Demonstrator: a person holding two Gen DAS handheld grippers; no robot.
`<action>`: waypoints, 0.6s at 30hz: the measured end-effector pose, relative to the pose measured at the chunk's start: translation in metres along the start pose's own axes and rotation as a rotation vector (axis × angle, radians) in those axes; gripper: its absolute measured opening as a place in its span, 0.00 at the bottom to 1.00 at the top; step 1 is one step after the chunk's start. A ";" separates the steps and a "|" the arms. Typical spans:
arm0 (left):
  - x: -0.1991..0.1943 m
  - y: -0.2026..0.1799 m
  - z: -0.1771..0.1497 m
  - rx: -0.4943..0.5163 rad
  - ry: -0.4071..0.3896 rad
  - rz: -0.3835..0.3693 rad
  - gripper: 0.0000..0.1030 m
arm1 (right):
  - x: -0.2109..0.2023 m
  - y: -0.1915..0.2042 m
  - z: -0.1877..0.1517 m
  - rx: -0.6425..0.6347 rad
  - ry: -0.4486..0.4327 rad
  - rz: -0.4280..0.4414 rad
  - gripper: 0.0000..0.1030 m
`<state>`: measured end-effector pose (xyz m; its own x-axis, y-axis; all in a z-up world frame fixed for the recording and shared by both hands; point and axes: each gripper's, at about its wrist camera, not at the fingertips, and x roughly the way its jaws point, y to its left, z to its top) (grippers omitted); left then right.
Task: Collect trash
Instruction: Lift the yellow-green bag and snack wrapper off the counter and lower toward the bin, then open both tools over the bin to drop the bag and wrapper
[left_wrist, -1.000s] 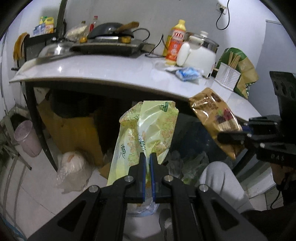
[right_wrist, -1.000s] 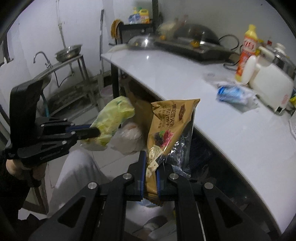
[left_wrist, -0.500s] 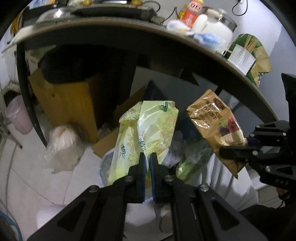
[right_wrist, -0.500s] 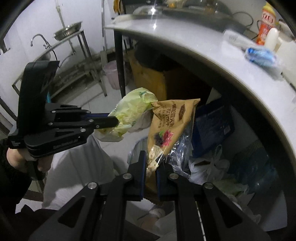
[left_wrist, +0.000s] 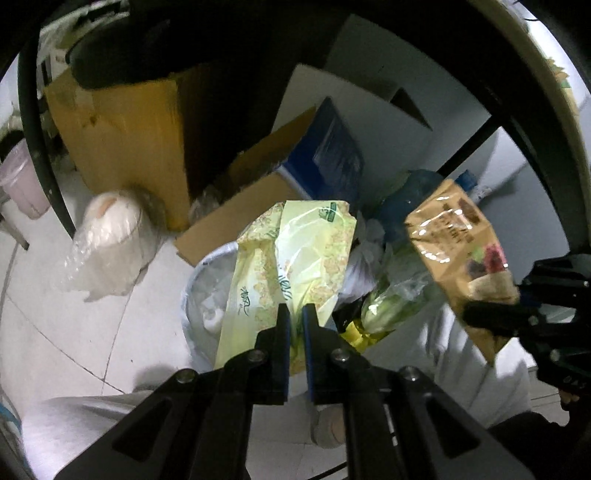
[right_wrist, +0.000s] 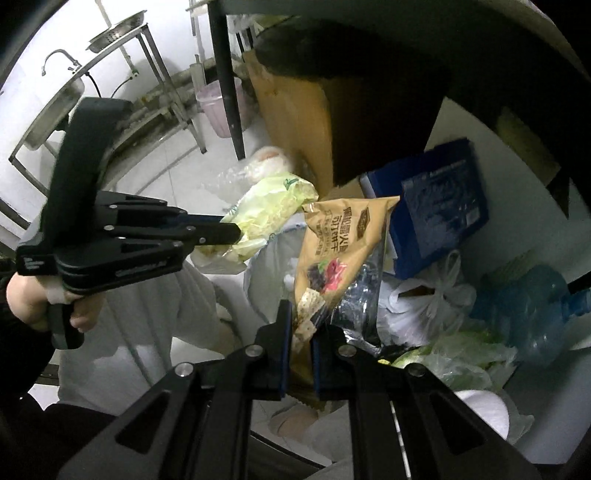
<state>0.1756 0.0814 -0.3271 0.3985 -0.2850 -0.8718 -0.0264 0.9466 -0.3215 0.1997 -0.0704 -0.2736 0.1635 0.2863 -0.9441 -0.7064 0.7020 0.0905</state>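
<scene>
a pale green snack wrapper (left_wrist: 295, 258) hangs above a white-lined trash bin (left_wrist: 195, 288), its lower edge between the jaws of the left gripper (left_wrist: 295, 317), which are just starting to open. beside it, a brown cracker bag (right_wrist: 340, 251) is pinched tight in the nearly closed right gripper (right_wrist: 301, 325), also over the bin. behind sit a blue box (right_wrist: 439, 206), cardboard (left_wrist: 122, 122) and a blue water jug (right_wrist: 524, 310) under the counter.
</scene>
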 end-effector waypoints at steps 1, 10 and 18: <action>0.006 0.001 0.001 -0.007 0.011 -0.004 0.08 | 0.003 -0.004 0.000 0.004 0.004 0.001 0.08; 0.046 0.002 0.013 -0.025 0.102 0.018 0.27 | 0.028 -0.025 0.001 0.062 0.034 0.017 0.08; 0.058 0.000 0.015 -0.038 0.121 0.009 0.40 | 0.039 -0.038 -0.001 0.088 0.054 0.024 0.08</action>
<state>0.2124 0.0677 -0.3718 0.2848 -0.2950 -0.9121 -0.0645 0.9434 -0.3253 0.2325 -0.0866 -0.3146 0.1083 0.2699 -0.9568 -0.6463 0.7504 0.1385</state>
